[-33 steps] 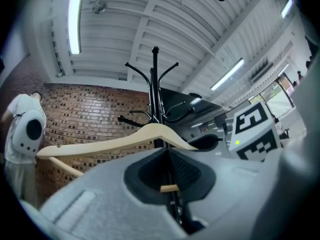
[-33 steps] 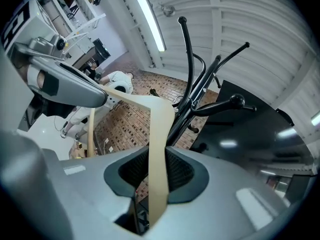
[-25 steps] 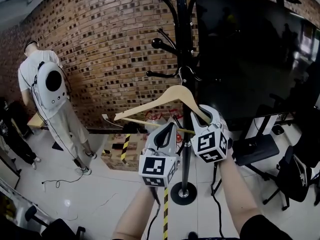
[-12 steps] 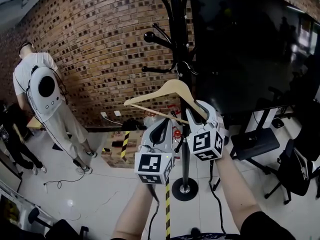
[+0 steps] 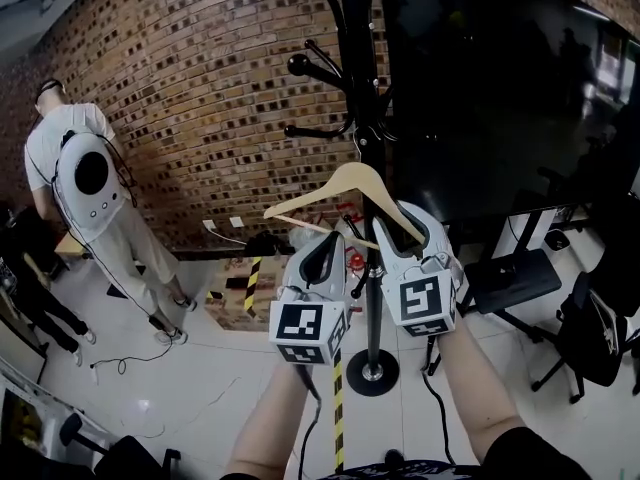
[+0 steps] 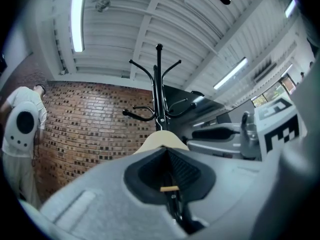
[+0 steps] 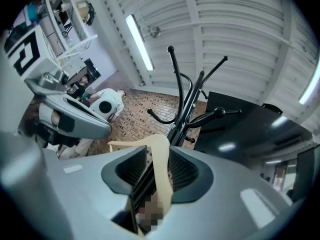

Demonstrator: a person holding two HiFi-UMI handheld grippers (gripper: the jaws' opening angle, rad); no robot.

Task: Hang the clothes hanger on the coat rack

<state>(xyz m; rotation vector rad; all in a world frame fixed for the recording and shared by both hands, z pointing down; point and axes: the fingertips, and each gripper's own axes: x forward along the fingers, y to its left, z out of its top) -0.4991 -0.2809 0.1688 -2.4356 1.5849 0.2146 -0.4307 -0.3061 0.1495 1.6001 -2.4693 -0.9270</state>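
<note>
The wooden clothes hanger (image 5: 345,180) is held up against the pole of the black coat rack (image 5: 372,298), at the level of its lower pegs. The hanger's long axis runs across the head view: the left arm slopes down towards the brick wall (image 5: 200,88), and the right arm drops towards the lower right. The peak is uppermost and the hook rises from it in front of the dark pole, where it cannot be told whether the hook rests on a peg. The left gripper (image 5: 328,246) is below the hanger, its jaws closed together on the thin lower bar (image 6: 169,188). The bar's end shows as a small wooden stub between the ribbed pads. The right gripper (image 5: 410,226) is at the hanger's right arm. Its jaws have just been opening and now stand apart, with the pale arm running up between them and a dark gap along one side. A person in white (image 5: 75,168) stands at the wall, well apart.
</note>
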